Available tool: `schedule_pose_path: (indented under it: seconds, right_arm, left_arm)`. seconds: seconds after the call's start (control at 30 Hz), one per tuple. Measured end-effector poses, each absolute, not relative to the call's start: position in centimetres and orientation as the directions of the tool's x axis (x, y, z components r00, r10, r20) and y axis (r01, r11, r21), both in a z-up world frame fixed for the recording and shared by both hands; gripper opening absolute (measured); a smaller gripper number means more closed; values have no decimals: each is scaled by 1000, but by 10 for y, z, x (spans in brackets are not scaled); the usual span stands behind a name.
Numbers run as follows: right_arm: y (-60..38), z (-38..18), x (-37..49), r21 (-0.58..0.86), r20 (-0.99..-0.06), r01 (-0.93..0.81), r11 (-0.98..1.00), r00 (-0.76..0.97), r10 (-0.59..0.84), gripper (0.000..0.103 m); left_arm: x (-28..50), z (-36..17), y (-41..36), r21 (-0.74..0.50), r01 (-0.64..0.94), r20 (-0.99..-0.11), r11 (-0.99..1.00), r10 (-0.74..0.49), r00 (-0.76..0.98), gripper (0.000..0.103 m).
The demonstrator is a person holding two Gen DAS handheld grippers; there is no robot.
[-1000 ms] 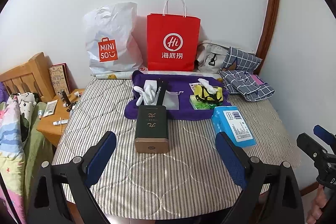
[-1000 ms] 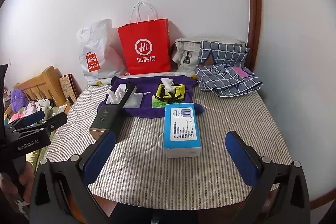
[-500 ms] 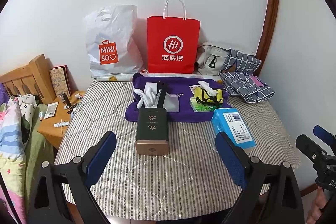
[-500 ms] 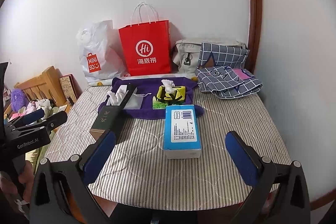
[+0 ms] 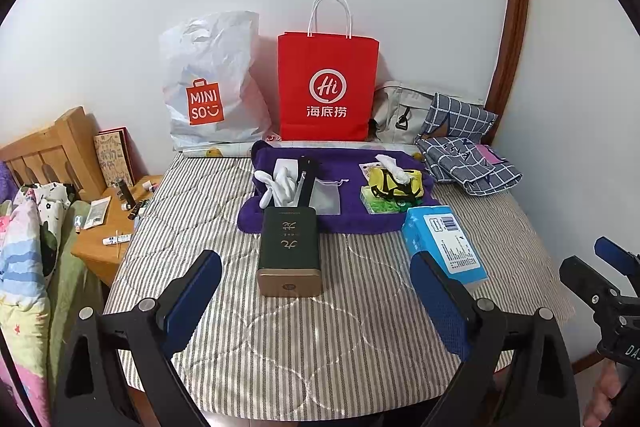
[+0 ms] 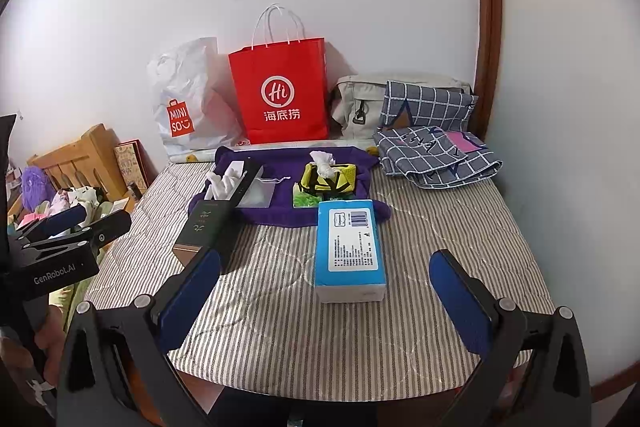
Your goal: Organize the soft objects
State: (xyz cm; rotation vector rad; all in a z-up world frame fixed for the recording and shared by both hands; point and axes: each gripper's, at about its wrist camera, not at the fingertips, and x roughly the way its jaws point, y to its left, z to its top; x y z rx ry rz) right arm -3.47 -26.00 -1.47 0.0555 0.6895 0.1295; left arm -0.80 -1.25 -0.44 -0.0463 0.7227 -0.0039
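A purple towel [image 5: 352,163] [image 6: 288,157] lies on the striped table cover, with white gloves [image 5: 276,179] [image 6: 224,183], a clear pouch [image 5: 326,193] and a yellow tissue pouch [image 5: 394,183] [image 6: 328,177] on it. A dark green box [image 5: 289,251] [image 6: 204,227] and a blue tissue pack [image 5: 444,245] [image 6: 350,251] lie in front of it. A checked blue cloth [image 5: 468,163] [image 6: 436,155] lies at the back right. My left gripper [image 5: 316,303] is open and empty before the green box. My right gripper [image 6: 324,303] is open and empty before the tissue pack.
A red paper bag [image 5: 327,89], a white MINISO bag [image 5: 212,87] and a beige bag [image 5: 396,111] stand against the wall. A wooden nightstand [image 5: 108,227] with small items and a bed [image 5: 24,247] are on the left.
Both grippers have drawn back a little and tilted up slightly, so the table sits lower in view. Nothing on the table has moved.
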Motion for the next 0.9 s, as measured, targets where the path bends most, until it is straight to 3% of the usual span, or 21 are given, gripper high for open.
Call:
schedule_pose_path:
  seconds: [0.9]
  right_arm:
    - [-249,-21,-23,85,-642,-129,988,752,153,103]
  left_arm:
    - [7,-5,-6,-46,-10,-669,999,-23,743,96]
